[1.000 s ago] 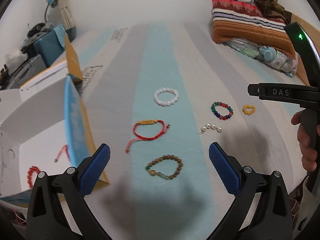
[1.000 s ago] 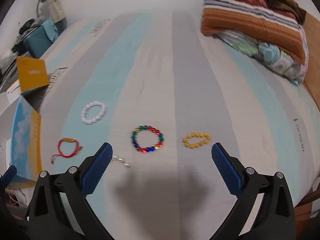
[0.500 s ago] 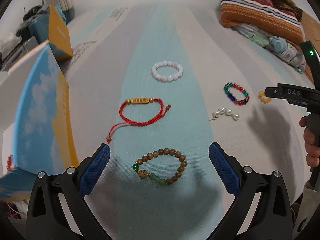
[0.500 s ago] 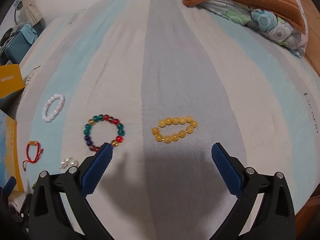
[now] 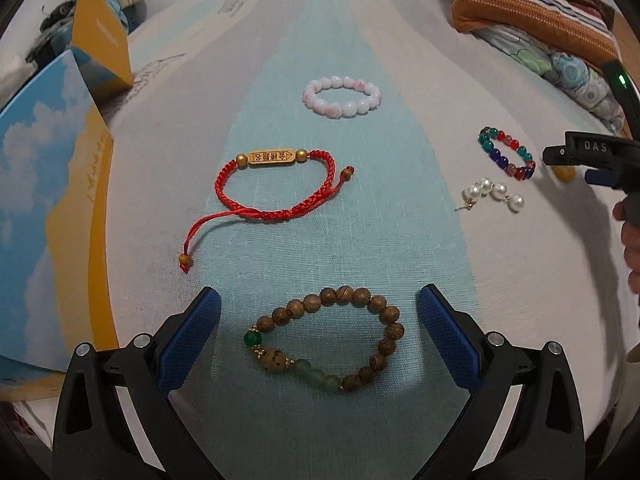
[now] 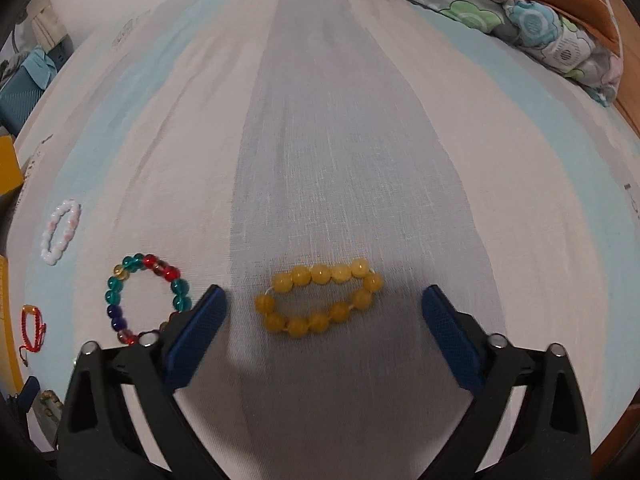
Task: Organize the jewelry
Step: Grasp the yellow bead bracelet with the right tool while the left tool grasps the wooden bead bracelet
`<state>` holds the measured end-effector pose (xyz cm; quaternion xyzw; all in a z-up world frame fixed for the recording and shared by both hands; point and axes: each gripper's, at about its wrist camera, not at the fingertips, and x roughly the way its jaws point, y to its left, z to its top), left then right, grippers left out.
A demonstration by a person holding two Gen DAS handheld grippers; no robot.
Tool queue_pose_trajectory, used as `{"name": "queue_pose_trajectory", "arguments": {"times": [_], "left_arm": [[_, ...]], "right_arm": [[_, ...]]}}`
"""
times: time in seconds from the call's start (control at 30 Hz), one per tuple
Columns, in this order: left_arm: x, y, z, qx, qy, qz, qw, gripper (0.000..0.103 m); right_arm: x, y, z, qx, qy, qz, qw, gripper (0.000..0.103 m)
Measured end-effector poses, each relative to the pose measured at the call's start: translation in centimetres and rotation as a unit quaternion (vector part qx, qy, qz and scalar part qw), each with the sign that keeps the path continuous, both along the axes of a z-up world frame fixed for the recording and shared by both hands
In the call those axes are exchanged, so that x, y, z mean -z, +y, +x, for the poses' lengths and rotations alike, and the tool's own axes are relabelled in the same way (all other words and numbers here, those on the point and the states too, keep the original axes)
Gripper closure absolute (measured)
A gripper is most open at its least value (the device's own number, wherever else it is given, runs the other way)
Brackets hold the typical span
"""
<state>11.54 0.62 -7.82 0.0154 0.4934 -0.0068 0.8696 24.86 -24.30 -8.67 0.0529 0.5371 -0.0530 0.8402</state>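
My left gripper [image 5: 318, 340] is open, low over the bed, its jaws on either side of a brown wooden-bead bracelet [image 5: 378, 322] with green beads. Beyond lie a red cord bracelet [image 5: 276, 184], a white-pink bead bracelet [image 5: 342, 96], pearl earrings [image 5: 494, 194] and a multicolour bead bracelet [image 5: 506, 152]. My right gripper [image 6: 322, 326] is open, its jaws on either side of a yellow bead bracelet [image 6: 320, 300]. The multicolour bracelet [image 6: 146, 296] lies just left of its left finger [image 6: 196, 336]. The right gripper's body [image 5: 596, 156] shows in the left wrist view.
An open box with a blue-and-orange lid [image 5: 52, 208] stands at the bed's left edge. Folded blankets and a pillow [image 5: 532, 4] lie at the far right. The striped bedsheet [image 6: 340, 140] stretches ahead. Clutter [image 6: 24, 80] sits beyond the bed's left side.
Both grippers have moved forward and down. The wooden bracelet now lies between the left jaws and the yellow bracelet between the right jaws. Both stay open.
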Motion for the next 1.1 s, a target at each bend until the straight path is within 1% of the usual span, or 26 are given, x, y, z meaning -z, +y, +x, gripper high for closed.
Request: {"name": "queue_pose_trajectory", "arguments": {"times": [0.1,0.2,0.27,0.3,0.37,0.4,0.47,0.6,0.67,0.7,0.77,0.8,0.83,0.87,0.9,0.93,1.03,1.1], "left_arm": [[0.3,-0.3,-0.3,-0.003,-0.008,0.01,0.9999,0.007],[0.4,-0.7,-0.9,-0.002,-0.014,0.017,0.9998,0.013],[0.2,-0.7,-1.2,-0.001,-0.015,0.013,0.9998,0.02],[0.1,-0.7,-1.3,0.001,-0.015,0.012,0.9998,0.022],[0.0,-0.8,-1.6,0.006,-0.015,0.009,0.9998,0.033],[0.0,-0.8,-1.8,0.008,-0.015,0.007,0.9998,0.035],[-0.1,-0.8,-1.9,0.011,-0.014,0.001,0.9998,0.045],[-0.2,-0.8,-1.9,0.014,-0.013,-0.005,0.9998,0.055],[-0.2,-0.7,-1.9,0.015,-0.012,-0.01,0.9998,0.063],[-0.3,-0.6,-1.9,0.014,-0.011,-0.012,0.9998,0.066],[-0.3,-0.5,-1.9,0.015,-0.01,-0.013,0.9997,0.077],[-0.3,-0.4,-1.9,0.014,-0.009,-0.015,0.9998,0.079],[-0.3,-0.4,-1.9,0.013,-0.009,-0.013,0.9998,0.082],[-0.3,-0.4,-1.9,0.016,-0.01,-0.011,0.9998,0.089],[-0.3,-0.3,-1.9,0.017,-0.01,-0.011,0.9997,0.089],[-0.3,-0.2,-1.9,0.017,-0.011,-0.013,0.9997,0.094],[-0.4,-0.5,-2.0,0.023,-0.018,0.0,0.9996,0.094],[-0.5,-0.6,-2.1,0.026,-0.021,0.003,0.9994,0.094]], "right_arm": [[0.7,-0.1,0.3,-0.011,0.004,0.002,1.0,0.019],[0.9,-0.4,0.2,-0.013,0.002,0.011,1.0,0.024],[0.9,-0.5,0.0,-0.015,0.0,0.014,1.0,0.03],[1.0,-0.5,0.0,-0.016,-0.001,0.015,1.0,0.031],[1.1,-0.6,-0.2,-0.017,-0.003,0.015,1.0,0.036],[1.1,-0.6,-0.4,-0.017,-0.004,0.016,1.0,0.038],[1.2,-0.6,-0.7,-0.018,-0.007,0.015,1.0,0.046],[1.1,-0.5,-1.0,-0.019,-0.012,0.017,1.0,0.055],[1.0,-0.6,-1.0,-0.022,-0.014,0.019,0.999,0.064],[1.0,-0.7,-0.9,-0.023,-0.014,0.02,0.999,0.067],[0.9,-0.7,-1.1,-0.023,-0.015,0.025,0.999,0.077],[0.9,-0.7,-1.1,-0.024,-0.015,0.025,0.999,0.079],[0.9,-0.7,-1.1,-0.024,-0.015,0.026,0.999,0.083],[0.9,-0.7,-1.0,-0.024,-0.015,0.026,0.999,0.084],[0.9,-0.8,-1.0,-0.025,-0.016,0.025,0.999,0.084],[0.8,-0.8,-1.1,-0.025,-0.017,0.024,0.999,0.084],[0.7,-0.5,-1.2,-0.024,-0.021,0.017,0.999,0.085],[0.5,-0.5,-1.3,-0.02,-0.023,0.019,0.999,0.085]]}}
